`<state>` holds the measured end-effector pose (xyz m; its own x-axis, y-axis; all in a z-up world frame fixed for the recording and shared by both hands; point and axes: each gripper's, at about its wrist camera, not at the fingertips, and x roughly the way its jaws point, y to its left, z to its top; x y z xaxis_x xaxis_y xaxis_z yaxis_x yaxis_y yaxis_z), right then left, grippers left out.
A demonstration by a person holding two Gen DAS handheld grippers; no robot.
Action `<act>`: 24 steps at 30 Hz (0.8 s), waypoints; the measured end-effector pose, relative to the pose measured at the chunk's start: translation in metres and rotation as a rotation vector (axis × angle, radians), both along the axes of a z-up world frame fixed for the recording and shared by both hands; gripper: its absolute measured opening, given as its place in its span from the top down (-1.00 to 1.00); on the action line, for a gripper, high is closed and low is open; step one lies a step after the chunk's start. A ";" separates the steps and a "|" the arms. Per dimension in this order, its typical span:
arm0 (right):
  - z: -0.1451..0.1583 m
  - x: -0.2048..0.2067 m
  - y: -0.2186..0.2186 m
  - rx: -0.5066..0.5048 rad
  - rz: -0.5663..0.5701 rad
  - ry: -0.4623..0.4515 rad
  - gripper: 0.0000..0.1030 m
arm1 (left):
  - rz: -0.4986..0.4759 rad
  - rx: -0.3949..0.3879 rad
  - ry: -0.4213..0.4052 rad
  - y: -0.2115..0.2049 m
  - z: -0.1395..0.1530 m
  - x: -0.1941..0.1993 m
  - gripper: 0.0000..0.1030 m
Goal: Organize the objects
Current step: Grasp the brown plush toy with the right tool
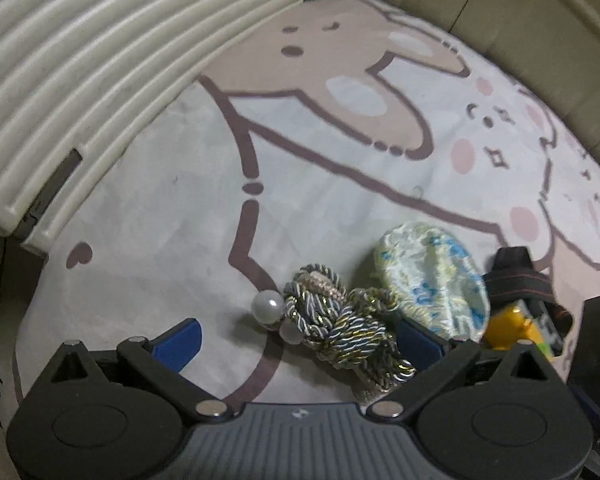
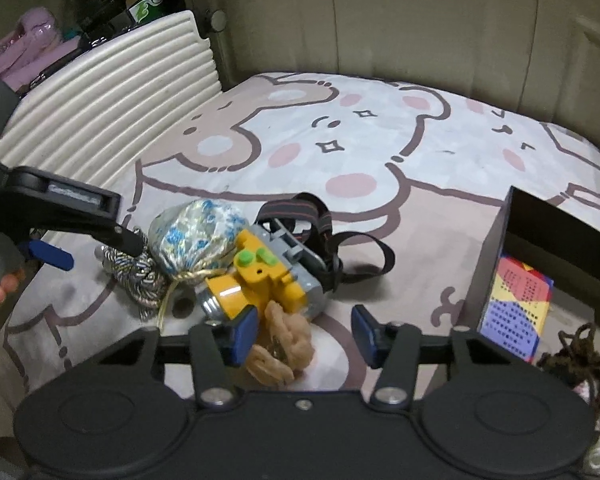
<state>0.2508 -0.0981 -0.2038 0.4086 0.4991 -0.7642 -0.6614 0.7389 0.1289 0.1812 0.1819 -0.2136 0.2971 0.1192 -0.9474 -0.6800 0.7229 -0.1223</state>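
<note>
Blue-padded left gripper (image 1: 300,344) stands spread astride the cord (image 1: 340,328), seemingly ready to pinch it, while the right gripper (image 2: 304,336), also spread, straddles a tan hair tie (image 2: 284,340) beside the headlamp (image 2: 260,280).

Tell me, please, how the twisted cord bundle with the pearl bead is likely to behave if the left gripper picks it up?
The twisted cord bundle looks soft and loosely coiled, so it would probably sag and partly unwind rather than lift as one piece. Its pearl bead is round and smooth, so it may dangle or slip off a pad. The bundle touches the patterned pouch, which might get dragged along.
</note>
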 end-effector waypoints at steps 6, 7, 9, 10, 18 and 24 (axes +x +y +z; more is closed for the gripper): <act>-0.004 0.006 -0.007 0.024 0.001 0.025 0.08 | -0.041 0.048 0.024 -0.008 -0.009 0.011 -1.00; -0.002 0.007 -0.008 0.031 -0.001 0.025 0.08 | -0.053 0.061 0.024 -0.010 -0.009 0.012 -1.00; 0.001 0.010 -0.012 0.052 -0.008 0.027 0.08 | -0.095 0.097 0.022 -0.015 -0.009 0.014 -1.00; 0.003 0.012 -0.014 0.062 -0.014 0.029 0.08 | -0.112 0.114 0.023 -0.017 -0.009 0.015 -1.00; 0.008 0.014 -0.014 0.087 0.005 0.061 0.09 | -0.265 0.223 0.052 -0.032 -0.002 0.014 -1.00; -0.008 0.009 -0.001 0.040 0.024 0.101 0.13 | -0.398 0.219 0.121 -0.038 -0.001 -0.001 -1.00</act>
<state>0.2601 -0.0995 -0.2122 0.3181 0.5389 -0.7800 -0.6613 0.7156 0.2247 0.1797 0.1439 -0.2146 0.2496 0.2196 -0.9431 -0.3444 0.9304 0.1255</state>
